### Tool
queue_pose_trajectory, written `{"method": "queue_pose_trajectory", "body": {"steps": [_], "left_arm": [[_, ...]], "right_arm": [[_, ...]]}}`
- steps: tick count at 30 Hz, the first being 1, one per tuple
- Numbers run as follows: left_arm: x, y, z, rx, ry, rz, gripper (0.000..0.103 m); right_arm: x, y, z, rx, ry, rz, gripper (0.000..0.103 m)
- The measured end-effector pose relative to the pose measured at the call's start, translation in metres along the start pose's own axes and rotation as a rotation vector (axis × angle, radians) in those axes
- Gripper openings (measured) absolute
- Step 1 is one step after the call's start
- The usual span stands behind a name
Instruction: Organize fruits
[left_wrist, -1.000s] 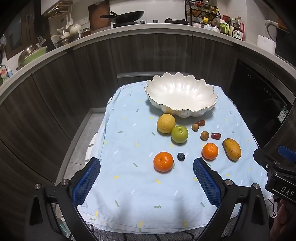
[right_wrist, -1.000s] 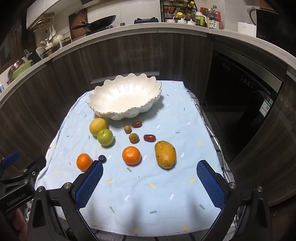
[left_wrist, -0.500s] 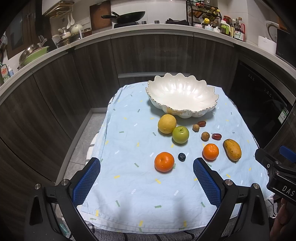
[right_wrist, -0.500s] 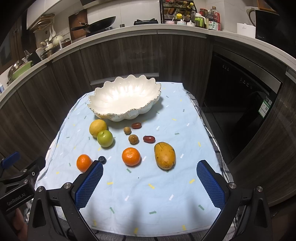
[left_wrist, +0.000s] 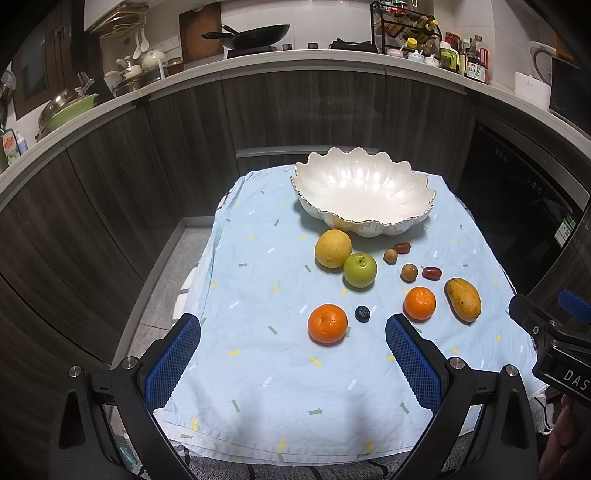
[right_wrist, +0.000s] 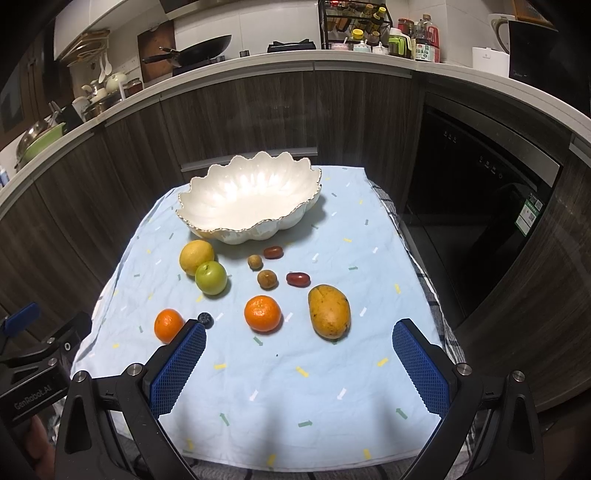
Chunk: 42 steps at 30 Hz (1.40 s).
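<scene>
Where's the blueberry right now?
The blueberry lies on the cloth in the near row, just right of the left-hand orange, with the second orange farther right.

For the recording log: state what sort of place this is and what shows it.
A home kitchen, most likely. A wok sits on the counter, a rack of sauce bottles stands beside it, and a built-in dishwasher sits under the counter. In front, fruit lies by a white bowl on a cloth-covered table.
</scene>
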<state>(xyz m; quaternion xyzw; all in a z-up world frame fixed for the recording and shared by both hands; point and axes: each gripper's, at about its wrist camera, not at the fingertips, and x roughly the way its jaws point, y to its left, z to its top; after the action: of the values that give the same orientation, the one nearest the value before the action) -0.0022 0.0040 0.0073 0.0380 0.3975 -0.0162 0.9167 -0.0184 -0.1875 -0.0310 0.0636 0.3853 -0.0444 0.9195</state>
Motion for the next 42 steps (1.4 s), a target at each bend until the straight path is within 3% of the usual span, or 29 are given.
{"method": "queue_pose_trajectory", "body": {"steps": [42], "left_arm": [[-0.002, 0.0013, 0.005, 0.015, -0.013, 0.002, 0.102]], "right_arm": [[0.0012, -0.0001, 0.0005, 0.002, -0.009, 0.007, 0.102]]}}
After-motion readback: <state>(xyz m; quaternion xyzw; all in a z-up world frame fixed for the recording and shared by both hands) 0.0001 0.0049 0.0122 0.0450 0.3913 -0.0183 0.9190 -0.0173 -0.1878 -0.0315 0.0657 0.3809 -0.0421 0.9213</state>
